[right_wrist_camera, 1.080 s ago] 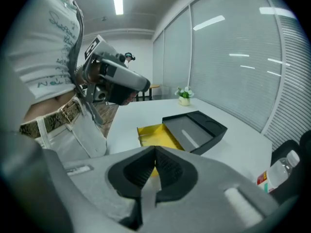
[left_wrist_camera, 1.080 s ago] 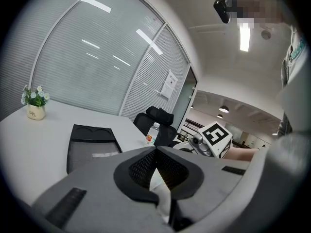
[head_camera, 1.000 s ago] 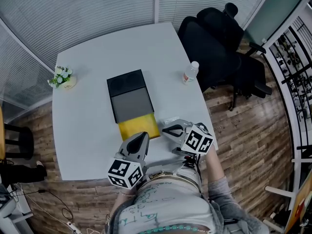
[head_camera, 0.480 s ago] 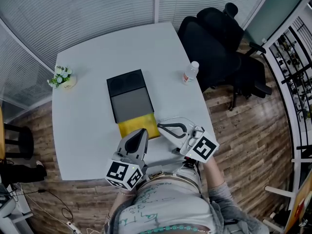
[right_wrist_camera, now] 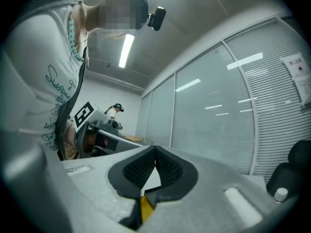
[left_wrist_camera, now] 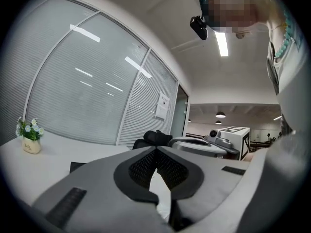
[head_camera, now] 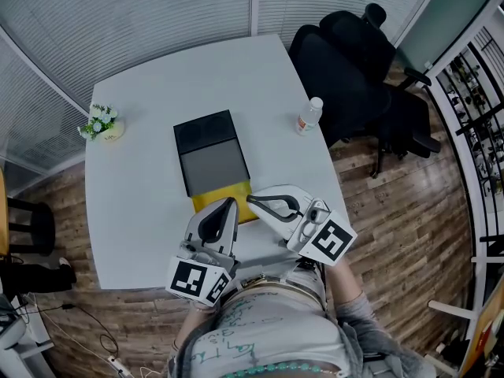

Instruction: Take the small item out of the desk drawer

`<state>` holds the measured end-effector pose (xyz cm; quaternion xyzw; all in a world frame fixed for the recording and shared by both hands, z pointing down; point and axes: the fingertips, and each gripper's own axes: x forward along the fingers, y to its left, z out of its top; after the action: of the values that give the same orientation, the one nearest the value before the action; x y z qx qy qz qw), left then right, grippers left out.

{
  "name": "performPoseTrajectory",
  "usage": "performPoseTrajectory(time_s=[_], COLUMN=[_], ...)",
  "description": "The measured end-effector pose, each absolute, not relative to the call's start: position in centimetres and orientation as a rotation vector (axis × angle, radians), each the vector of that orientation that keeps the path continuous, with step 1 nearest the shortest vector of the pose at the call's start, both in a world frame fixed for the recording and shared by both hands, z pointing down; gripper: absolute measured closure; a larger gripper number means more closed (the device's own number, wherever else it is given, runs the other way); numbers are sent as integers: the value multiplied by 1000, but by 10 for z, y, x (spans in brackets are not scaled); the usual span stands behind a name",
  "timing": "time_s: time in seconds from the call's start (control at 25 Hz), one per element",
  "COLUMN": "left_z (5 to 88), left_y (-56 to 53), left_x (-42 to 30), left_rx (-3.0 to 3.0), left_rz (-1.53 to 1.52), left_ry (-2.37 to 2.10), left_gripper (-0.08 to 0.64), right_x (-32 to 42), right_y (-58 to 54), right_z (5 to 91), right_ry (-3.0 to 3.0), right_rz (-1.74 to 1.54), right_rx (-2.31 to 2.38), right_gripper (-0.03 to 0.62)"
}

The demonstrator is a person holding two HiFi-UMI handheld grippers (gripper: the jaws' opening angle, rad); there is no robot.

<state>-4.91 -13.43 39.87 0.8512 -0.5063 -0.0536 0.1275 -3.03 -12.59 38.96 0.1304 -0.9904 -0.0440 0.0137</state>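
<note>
Your left gripper (head_camera: 230, 201) and right gripper (head_camera: 250, 201) each have their jaws pressed together with nothing in them. Their tips sit close together over the near end of the yellow drawer (head_camera: 213, 195) and cover most of it, so you cannot see the small item in any view. The drawer sticks out of the black box (head_camera: 206, 136) toward 6 o'clock, and the two make one long shape running from 12 to 6 on the white table (head_camera: 134, 211).

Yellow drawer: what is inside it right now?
Only a bare strip of the open yellow drawer shows, with no item on it. The left gripper and right gripper, both shut, cover the rest.
</note>
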Motion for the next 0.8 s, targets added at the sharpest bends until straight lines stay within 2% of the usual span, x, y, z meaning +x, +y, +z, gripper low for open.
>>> performPoseTrajectory(time_s=[0.8], left_z=[418], left_y=[-131], left_x=[-51], left_rx=[2425], left_rz=[-86], left_ry=[-1531], left_gripper=[563], right_x=[-36], right_y=[-127], right_z=[411], right_ry=[-3006], right_rz=[-115], right_rx=[451], right_gripper=[589])
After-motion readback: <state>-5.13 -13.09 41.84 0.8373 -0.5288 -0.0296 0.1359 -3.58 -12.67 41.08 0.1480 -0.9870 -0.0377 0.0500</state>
